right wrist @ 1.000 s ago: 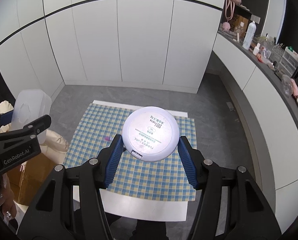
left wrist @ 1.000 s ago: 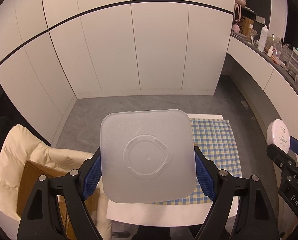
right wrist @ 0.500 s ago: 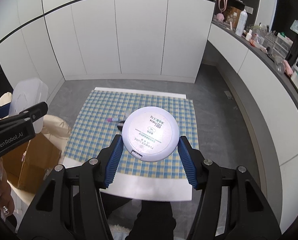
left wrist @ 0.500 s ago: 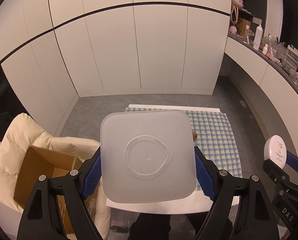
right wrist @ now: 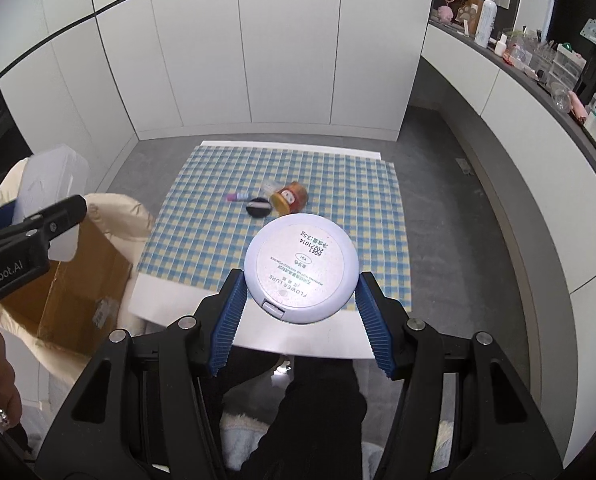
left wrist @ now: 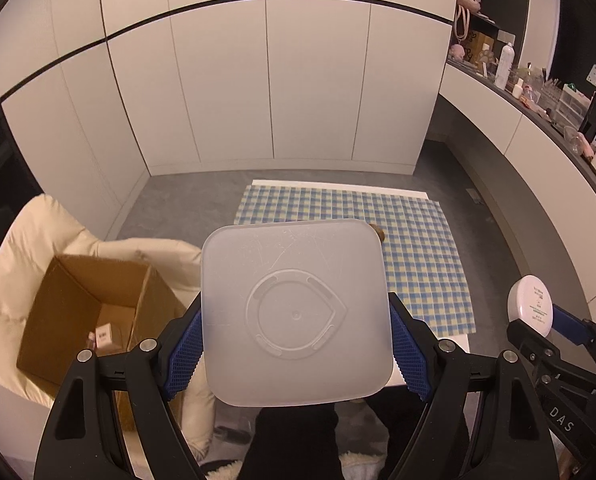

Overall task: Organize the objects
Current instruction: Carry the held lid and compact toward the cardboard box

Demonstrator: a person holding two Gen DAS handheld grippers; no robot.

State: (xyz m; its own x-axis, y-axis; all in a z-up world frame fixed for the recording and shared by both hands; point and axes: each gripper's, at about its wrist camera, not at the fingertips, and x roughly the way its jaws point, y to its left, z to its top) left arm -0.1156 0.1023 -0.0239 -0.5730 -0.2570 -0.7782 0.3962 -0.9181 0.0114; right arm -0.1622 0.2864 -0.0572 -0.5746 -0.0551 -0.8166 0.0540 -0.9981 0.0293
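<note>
Left fingers [left wrist: 296, 350] pinch translucent tub [left wrist: 296, 312]; right fingers [right wrist: 299, 312] pinch compact [right wrist: 301, 274]; cardboard box [left wrist: 78, 312] holds small carton [left wrist: 103, 334].

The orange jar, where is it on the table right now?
In the right wrist view, the orange jar lies on its side near the middle of the checked cloth, just right of the black round puff and beyond the held white compact.

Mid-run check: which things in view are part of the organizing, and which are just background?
Job:
square translucent container, in left gripper
round compact, in right gripper
orange jar
black puff
pink tube
cardboard box

Background:
counter clutter
cream cushion
</note>
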